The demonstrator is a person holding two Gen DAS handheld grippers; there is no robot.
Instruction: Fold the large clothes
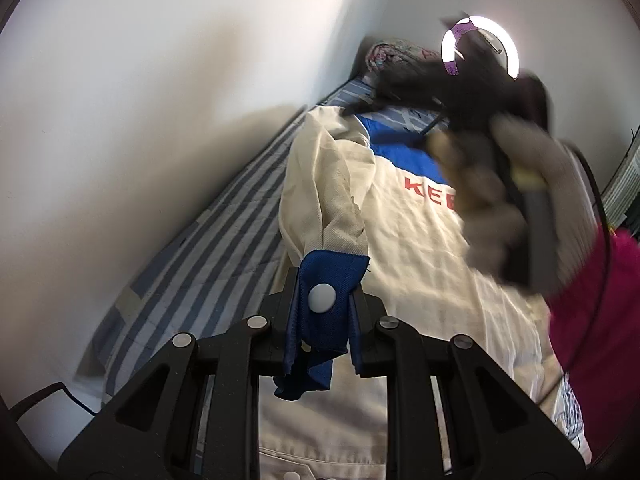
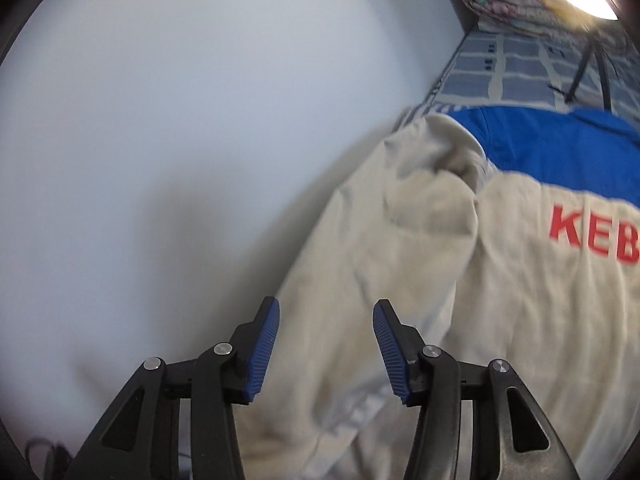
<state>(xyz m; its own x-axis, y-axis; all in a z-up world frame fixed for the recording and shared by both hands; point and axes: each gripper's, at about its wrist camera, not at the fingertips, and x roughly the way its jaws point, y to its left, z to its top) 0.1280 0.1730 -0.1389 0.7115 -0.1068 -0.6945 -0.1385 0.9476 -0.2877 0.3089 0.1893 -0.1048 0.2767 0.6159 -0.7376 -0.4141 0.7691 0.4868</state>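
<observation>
A cream work jacket (image 1: 408, 248) with a blue yoke and red letters "KEB" (image 2: 592, 236) lies spread on the bed. In the left wrist view my left gripper (image 1: 326, 284) is shut on the sleeve's blue cuff (image 1: 336, 268), which has a white snap button (image 1: 321, 298). The sleeve rises from the cuff and drapes over the jacket's left side. In the right wrist view my right gripper (image 2: 326, 312) hangs open above the jacket (image 2: 420, 280). Nothing is between its blue pads (image 2: 264, 352). A gloved hand (image 1: 516, 208), blurred, holds that gripper over the jacket's chest.
The bed's blue and white striped sheet (image 1: 200, 256) runs along a white wall (image 1: 140, 100). A rolled floral quilt (image 1: 388, 56) lies at the far end under a bright ring lamp (image 1: 510, 44). A pink sleeve (image 1: 600, 320) and a black cable (image 1: 600, 208) fill the right edge.
</observation>
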